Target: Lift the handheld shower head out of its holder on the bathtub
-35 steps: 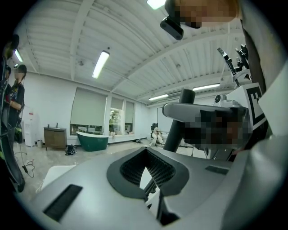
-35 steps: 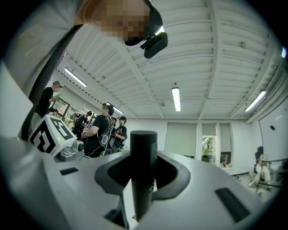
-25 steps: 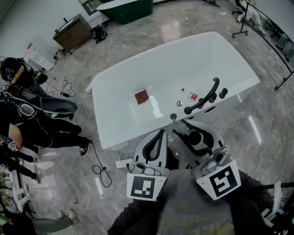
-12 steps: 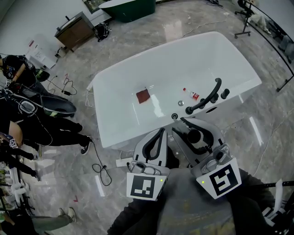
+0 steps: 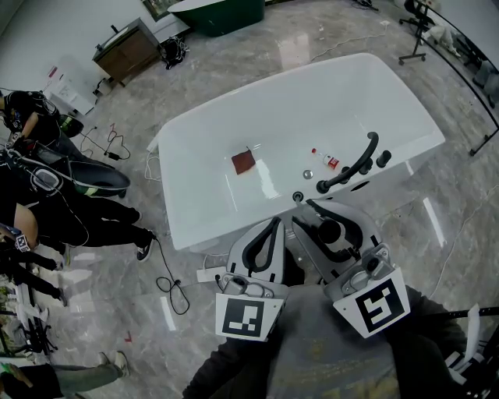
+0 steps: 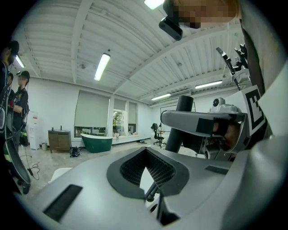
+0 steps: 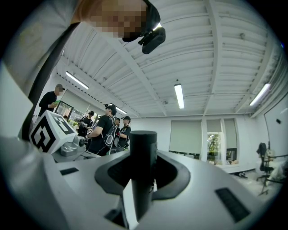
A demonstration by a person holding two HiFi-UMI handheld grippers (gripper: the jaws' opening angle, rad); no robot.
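**Reference landmark:** white bathtub (image 5: 210,222), centre of the head view.

**Right gripper** (image 5: 312,214): positioned just outside the bathtub's near long rim, toward its right end. The jaws are clamped on the handheld shower head (image 7: 143,179), a plain black cylinder. In the right gripper view the cylinder stands across the jaws, with its flat top above them. In the head view only its round black top shows, clear of the bathtub rim and not touching it.

**Left gripper** (image 5: 273,224): positioned beside the right gripper, also just outside the near rim. Its jaw tips are pressed together. The meshed hollow behind the tips holds nothing.

**Fittings on the near rim of the bathtub:**
- A small round fitting (image 5: 295,197), just ahead of the right gripper's tips.
- A curved black spout (image 5: 347,167), to the right of that fitting.
- Two black knobs (image 5: 380,158), beside the spout.

**Items inside the bathtub:**
- A dark red square cloth (image 5: 242,162), on the floor near the middle.
- A small bottle (image 5: 326,161) lying on its side, near the spout.
- A round drain (image 5: 307,174), between the cloth and the bottle.

**Surroundings:** people (image 5: 47,203) stand well to the left of the bathtub. A green tub (image 5: 214,15) stands beyond its far side.
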